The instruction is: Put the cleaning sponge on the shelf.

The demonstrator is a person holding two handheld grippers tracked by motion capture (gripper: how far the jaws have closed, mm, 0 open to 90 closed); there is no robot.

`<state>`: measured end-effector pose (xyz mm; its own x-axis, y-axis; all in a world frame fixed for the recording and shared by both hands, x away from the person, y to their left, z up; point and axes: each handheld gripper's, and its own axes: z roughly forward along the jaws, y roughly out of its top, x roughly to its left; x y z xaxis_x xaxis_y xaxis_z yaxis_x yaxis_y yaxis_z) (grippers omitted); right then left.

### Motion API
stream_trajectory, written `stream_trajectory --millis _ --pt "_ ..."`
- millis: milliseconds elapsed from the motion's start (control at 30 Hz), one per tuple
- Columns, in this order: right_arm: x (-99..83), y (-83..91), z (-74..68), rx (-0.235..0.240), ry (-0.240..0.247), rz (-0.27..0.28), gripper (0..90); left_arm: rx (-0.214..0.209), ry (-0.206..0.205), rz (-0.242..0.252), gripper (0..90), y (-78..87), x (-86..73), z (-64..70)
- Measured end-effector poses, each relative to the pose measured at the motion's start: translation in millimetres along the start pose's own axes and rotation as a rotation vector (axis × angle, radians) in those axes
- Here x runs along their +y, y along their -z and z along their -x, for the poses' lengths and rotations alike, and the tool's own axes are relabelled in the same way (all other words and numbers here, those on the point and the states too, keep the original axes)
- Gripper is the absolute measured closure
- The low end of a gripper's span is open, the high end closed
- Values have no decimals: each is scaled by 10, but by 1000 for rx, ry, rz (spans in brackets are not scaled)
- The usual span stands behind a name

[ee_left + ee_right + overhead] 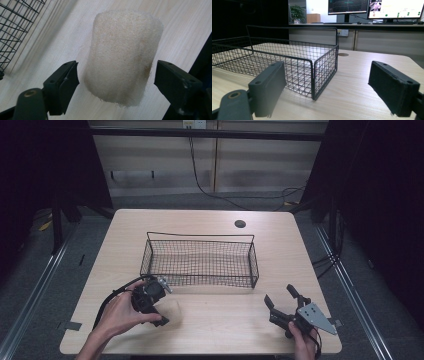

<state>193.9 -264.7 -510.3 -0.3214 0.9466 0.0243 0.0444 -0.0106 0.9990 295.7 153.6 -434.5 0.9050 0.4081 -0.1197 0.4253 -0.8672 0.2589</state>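
Jaws of the left tool (116, 82) stand released on either side of a pale, fuzzy, roll-shaped sponge (122, 57), with a gap at each side; the sponge lies on the light wooden bench (50, 50) just short of the black wire mesh basket (200, 257), at about seven o'clock from it. Closing off-centre could squash or flick the soft roll away. The right tool (281, 298), also released and empty, waits at the basket's five o'clock.
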Motion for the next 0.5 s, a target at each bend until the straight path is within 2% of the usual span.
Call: stream_trajectory --millis 200,333,500 --pt "0 0 0 2 0 0 137 -14 0 -17 203 -75 -15 -25" --pt "0 -1 0 3 0 -1 137 2 6 -35 178 -110 -9 -28" --pt "0 -1 0 3 1 -2 137 -9 -11 -48 226 -152 4 -4"
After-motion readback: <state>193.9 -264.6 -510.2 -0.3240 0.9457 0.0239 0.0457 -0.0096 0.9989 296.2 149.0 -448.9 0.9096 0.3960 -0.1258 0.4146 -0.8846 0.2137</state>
